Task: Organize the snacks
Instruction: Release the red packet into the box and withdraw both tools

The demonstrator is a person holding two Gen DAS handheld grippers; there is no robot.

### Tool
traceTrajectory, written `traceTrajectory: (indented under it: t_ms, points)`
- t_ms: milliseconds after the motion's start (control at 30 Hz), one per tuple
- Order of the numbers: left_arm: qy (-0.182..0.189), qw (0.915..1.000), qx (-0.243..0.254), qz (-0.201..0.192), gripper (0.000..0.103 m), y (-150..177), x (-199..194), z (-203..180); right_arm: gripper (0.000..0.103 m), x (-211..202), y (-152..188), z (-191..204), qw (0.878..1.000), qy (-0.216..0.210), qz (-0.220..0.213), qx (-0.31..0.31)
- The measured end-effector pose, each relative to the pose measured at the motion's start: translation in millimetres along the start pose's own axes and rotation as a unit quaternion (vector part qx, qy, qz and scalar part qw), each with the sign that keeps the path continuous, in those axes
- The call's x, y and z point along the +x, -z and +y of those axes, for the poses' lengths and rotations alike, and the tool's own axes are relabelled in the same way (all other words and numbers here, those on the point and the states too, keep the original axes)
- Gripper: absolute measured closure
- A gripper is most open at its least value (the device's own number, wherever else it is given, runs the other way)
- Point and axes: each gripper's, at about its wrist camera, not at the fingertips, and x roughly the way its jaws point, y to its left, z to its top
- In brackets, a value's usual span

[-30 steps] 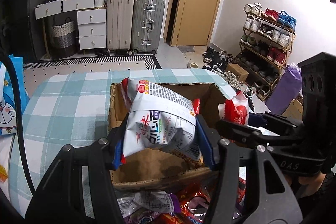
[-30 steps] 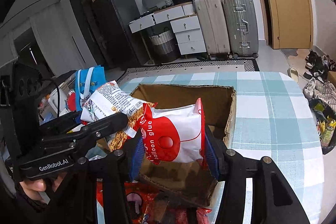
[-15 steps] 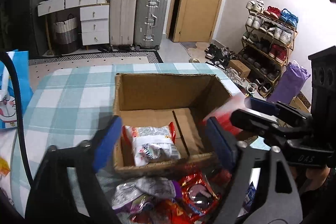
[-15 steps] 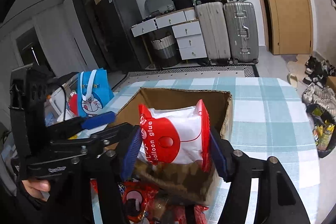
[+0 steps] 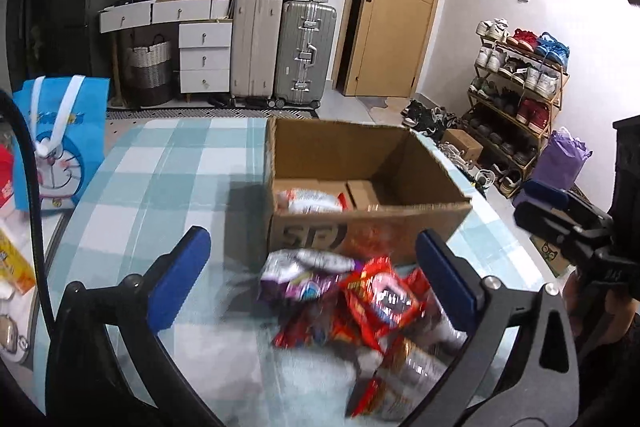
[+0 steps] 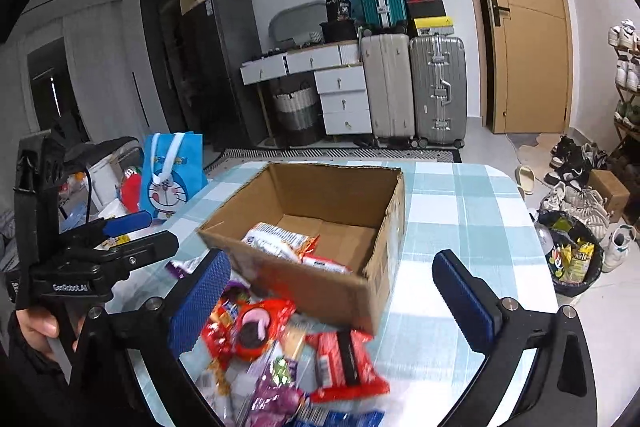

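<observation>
An open cardboard box (image 5: 372, 231) (image 6: 372, 279) stands on the checked tablecloth. Inside lie a white noodle packet (image 5: 310, 201) (image 6: 276, 241) and a red-and-white packet (image 6: 326, 264). A heap of snack packets (image 5: 376, 307) (image 6: 280, 347), mostly red and purple, lies in front of the box. My left gripper (image 5: 312, 285) is open and empty above the heap, and shows at the left of the right wrist view (image 6: 132, 231). My right gripper (image 6: 332, 303) is open and empty over the heap by the box's near wall, and shows at the right of the left wrist view (image 5: 560, 207).
A blue Doraemon bag (image 5: 60, 147) (image 6: 170, 179) stands at the table's left edge. Suitcases (image 5: 280, 47) and drawers stand at the far wall. A shoe rack (image 5: 516, 87) and a bin with rubbish (image 6: 572, 259) stand on the floor at the right.
Both grippers opened and let their packets fall into the box: the left first, then the right. Both then drew back toward the heap in front of the box.
</observation>
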Motion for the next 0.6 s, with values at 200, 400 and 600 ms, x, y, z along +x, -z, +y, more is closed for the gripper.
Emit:
traceTrajectory:
  t_ms: [200,400,600]
  points:
    - [-0.017,0.9997,0.015,-0.006,0.001,30,-31,2,0.000,-24,29,3,0.999,0.033,-0.007,-0.009]
    - [-0.008,0.9995,0.030,-0.006,0.001,53,-49,-6,0.000,-38,51,9,0.998,0.046,0.023,-0.027]
    - [0.003,0.9992,0.040,0.007,0.001,64,-46,-19,0.000,-48,63,8,0.999,0.036,0.031,-0.022]
